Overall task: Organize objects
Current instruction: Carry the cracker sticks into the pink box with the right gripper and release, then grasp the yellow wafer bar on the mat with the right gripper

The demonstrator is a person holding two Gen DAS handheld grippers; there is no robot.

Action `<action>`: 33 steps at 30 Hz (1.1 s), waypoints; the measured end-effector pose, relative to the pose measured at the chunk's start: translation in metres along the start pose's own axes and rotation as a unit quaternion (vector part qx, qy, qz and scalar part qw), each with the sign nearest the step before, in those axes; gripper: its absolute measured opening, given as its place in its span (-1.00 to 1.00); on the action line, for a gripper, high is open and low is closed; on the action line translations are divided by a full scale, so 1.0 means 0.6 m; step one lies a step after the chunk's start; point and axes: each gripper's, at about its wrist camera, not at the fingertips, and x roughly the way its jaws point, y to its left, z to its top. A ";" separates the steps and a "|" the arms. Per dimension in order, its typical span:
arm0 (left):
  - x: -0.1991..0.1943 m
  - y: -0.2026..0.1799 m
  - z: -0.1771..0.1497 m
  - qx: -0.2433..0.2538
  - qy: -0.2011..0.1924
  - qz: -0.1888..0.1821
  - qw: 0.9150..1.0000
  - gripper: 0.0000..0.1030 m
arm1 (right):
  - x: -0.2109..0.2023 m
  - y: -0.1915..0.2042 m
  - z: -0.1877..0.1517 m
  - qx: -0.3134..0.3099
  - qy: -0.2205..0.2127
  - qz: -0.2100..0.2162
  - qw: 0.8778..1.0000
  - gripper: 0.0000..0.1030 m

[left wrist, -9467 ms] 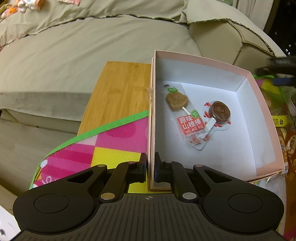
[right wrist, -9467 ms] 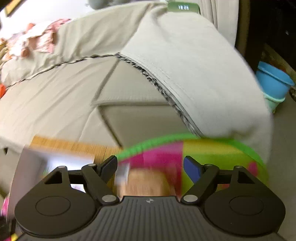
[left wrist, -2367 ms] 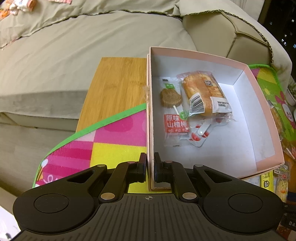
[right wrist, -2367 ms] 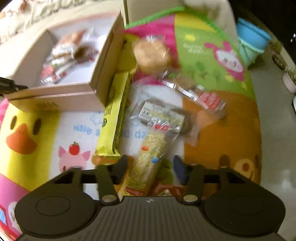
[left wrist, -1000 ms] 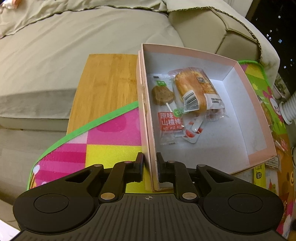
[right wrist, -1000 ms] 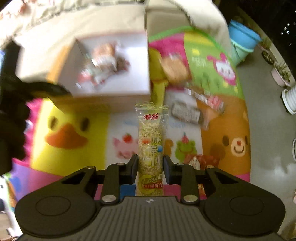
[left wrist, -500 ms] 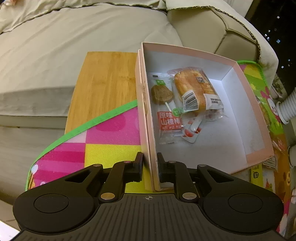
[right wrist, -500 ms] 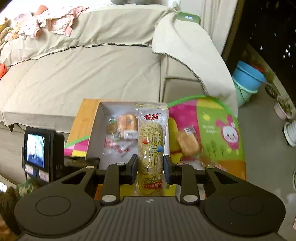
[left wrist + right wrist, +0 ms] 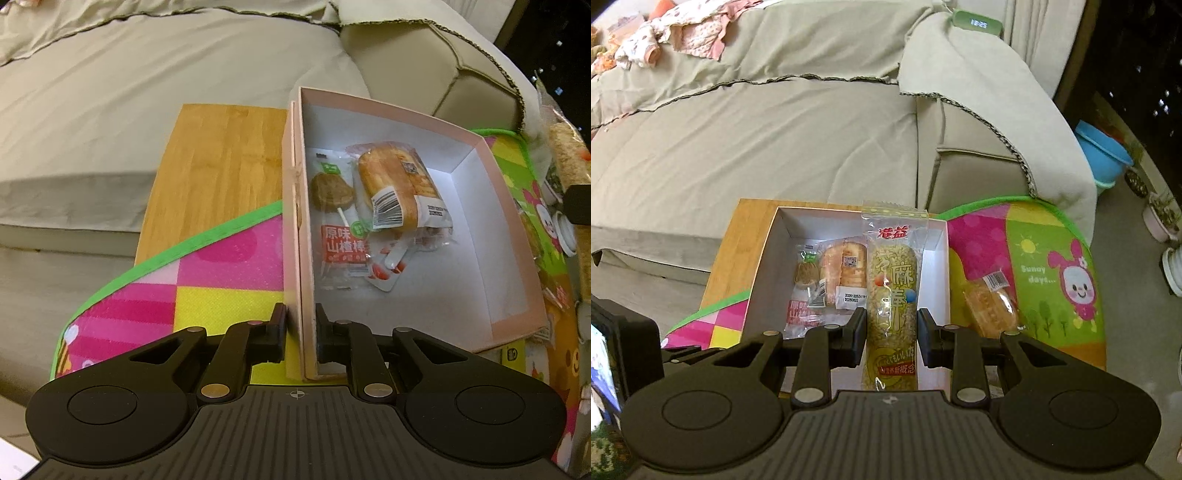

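Hiding part of the pink box [image 9: 938, 236] behind it, the sesame snack bar [image 9: 892, 295] sits clamped in the right hand-held gripper [image 9: 891, 341], while the left hand-held gripper [image 9: 300, 338] pinches the box's near wall.

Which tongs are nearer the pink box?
Left. The left tongs are clamped on the pink box at its near-left wall; the right tongs hold the sesame stick packet above it, not touching.

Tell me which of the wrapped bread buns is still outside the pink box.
The bun lying on the colourful play mat, right of the pink box. The other wrapped bun already lies inside the box, beside the lollipop packet.
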 end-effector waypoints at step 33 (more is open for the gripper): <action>0.003 -0.050 -0.030 -0.054 -0.040 0.098 0.993 -0.79 | 0.073 -0.196 -0.236 -0.042 0.057 0.086 0.994 0.10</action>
